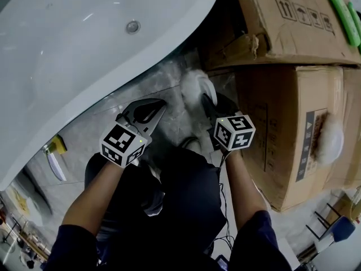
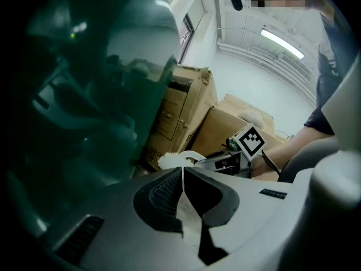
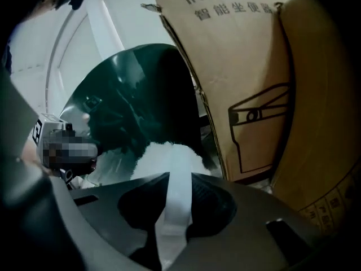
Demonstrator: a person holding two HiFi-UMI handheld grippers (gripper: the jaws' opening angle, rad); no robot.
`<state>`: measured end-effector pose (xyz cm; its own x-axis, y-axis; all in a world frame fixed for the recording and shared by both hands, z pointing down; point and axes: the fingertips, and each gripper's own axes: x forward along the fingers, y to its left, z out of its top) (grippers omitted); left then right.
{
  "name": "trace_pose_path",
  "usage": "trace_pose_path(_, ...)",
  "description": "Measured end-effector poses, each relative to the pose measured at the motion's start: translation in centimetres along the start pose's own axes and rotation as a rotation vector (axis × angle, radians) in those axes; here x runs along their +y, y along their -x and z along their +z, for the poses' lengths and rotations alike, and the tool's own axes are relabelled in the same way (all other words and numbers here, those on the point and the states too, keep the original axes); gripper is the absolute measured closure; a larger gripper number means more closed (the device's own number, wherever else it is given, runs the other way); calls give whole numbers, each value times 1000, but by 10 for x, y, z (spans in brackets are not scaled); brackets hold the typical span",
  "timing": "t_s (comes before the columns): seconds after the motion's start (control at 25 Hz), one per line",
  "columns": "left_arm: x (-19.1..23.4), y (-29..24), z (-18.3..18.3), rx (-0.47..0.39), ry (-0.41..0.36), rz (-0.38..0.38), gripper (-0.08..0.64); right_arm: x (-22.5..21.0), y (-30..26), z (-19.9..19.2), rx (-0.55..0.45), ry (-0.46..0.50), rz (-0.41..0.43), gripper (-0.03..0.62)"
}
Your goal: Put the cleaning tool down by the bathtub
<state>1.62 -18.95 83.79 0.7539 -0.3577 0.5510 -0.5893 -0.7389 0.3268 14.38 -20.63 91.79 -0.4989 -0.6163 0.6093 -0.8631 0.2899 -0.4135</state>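
Right hand-held gripper [image 1: 205,101] pinches the strap handle of the fluffy white cleaning brush [image 1: 192,84], so its head leads floorward at the bathtub's [image 1: 84,49] five o'clock. Left hand-held gripper [image 1: 148,110] is closed and empty.

A ceiling strip light [image 2: 282,43] brightens the left gripper view; both gripper views darken and bend toward their edges. The head view is evenly lit, with soft glare streaks on the bathtub [image 1: 67,49].

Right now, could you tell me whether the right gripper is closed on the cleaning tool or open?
Closed: the right gripper has its fingers pinching the cleaning tool by its white handle.
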Motion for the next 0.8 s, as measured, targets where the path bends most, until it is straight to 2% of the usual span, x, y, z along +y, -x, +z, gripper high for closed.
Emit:
trace_pose_path(0.32, 20, -16, -34, 24, 1, 8, 523, -19, -43, -42, 38, 38, -9, 500)
trace_pose_path(0.6, 27, -27, -52, 34, 2, 16, 523, -29, -80, -96, 157, 136, -23, 500)
trace_pose_path(0.8, 24, -32, -61, 47, 1, 7, 523, -28, -94, -116, 203, 181, -22, 500)
